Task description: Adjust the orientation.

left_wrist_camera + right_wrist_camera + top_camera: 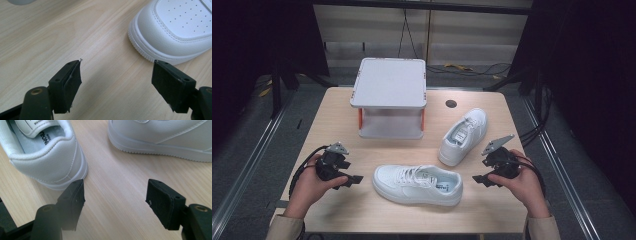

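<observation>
- White leather sneaker [418,183] is lying at six o'clock on the counter [337,105]: light, stiff-soled, slick; heel collar is offering the best hold.
- Left gripper [116,82] and right gripper [115,203] are hovering, fingers released, grasping nothing.

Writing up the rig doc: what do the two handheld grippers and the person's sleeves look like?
Both the left gripper and right gripper are matte black with two blocky jaws faced with flat black pads, screw holes visible. Each carries a grey three-cornered plate on top and trails black cables. The sleeves are beige.
</observation>
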